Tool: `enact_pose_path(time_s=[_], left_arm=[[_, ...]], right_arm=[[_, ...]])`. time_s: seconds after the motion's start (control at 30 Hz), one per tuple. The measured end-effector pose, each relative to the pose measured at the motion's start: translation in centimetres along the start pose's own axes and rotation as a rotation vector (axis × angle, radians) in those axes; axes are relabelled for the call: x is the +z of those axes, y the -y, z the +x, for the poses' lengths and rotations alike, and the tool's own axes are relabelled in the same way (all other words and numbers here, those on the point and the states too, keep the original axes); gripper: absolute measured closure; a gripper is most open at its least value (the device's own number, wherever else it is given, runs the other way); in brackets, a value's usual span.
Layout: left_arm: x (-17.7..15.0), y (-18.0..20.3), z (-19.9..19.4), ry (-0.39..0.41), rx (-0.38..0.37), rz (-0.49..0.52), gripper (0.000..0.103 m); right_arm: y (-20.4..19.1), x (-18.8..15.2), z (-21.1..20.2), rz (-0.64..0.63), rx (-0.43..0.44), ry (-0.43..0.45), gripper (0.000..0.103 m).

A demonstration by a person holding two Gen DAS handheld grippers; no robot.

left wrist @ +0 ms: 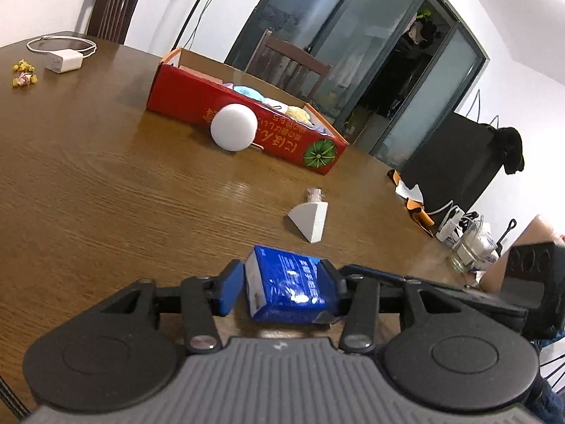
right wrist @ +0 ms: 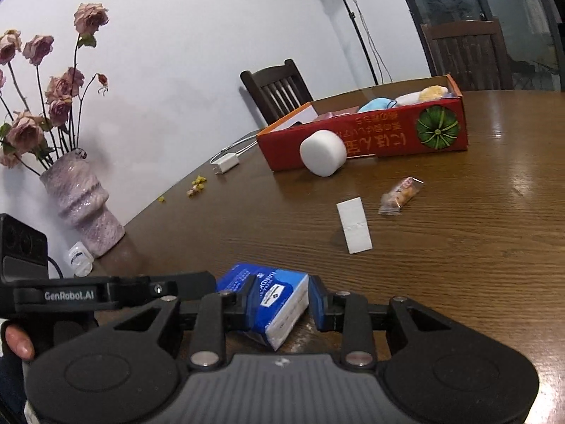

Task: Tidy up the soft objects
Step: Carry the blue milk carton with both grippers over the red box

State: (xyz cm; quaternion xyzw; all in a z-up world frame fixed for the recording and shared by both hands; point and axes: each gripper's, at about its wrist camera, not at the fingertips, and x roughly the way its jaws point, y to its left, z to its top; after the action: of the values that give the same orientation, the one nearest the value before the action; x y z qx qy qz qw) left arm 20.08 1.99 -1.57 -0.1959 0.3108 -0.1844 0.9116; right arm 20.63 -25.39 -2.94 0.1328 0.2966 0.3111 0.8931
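A blue tissue pack (left wrist: pixel 287 288) sits between the fingers of both grippers, low over the wooden table. My left gripper (left wrist: pixel 282 282) is shut on it, both pads touching its sides. My right gripper (right wrist: pixel 280 300) holds the same pack (right wrist: pixel 273 300) from the other side; its left pad touches, the right pad is right at the white end. A red cardboard box (left wrist: pixel 247 120) holding several soft toys lies across the table, also in the right wrist view (right wrist: pixel 370 134). A white foam cylinder (left wrist: pixel 233 126) leans against its front wall. A white foam wedge (left wrist: pixel 310 221) lies between.
A wrapped snack (right wrist: pixel 400 196) lies near the wedge. A pink vase of dried roses (right wrist: pixel 81 205) stands at the table's left edge. A white charger with cable (left wrist: pixel 63 60), a glass jar (left wrist: pixel 471 247) and wooden chairs (left wrist: pixel 113 3) ring the table.
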Motion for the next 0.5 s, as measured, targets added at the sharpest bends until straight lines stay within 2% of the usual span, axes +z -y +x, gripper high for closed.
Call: enact_pose_path(time_s=[0.17,0.23,0.27,0.3,0.4,0.5], left_arm=[[-0.2,0.0,1.3,-0.019,0.042,0.014,0.057],[-0.3,-0.2,1.7,-0.040,0.031,0.009,0.064],[-0.3,-0.3,1.8,-0.046,0.016,0.009,0.073],[-0.2,-0.4,1.7,-0.050,-0.003,0.007,0.077],[0.2,0.0,1.9,-0.038,0.018,0.023,0.080],[2.2,0.3,2.4,-0.010,-0.018,0.011,0.082]], right_arm=[[0.3,-0.1,0.1,0.035,-0.014,0.020,0.071],[0.3,-0.1,0.5,0.039,-0.006,0.007,0.072],[0.4,-0.2,0.7,0.040,-0.001,-0.001,0.072],[0.4,-0.2,1.0,0.040,0.009,-0.014,0.073],[0.5,0.2,1.5,0.032,0.019,-0.019,0.082],[0.8,2.1,1.5,0.023,0.004,0.019,0.086]])
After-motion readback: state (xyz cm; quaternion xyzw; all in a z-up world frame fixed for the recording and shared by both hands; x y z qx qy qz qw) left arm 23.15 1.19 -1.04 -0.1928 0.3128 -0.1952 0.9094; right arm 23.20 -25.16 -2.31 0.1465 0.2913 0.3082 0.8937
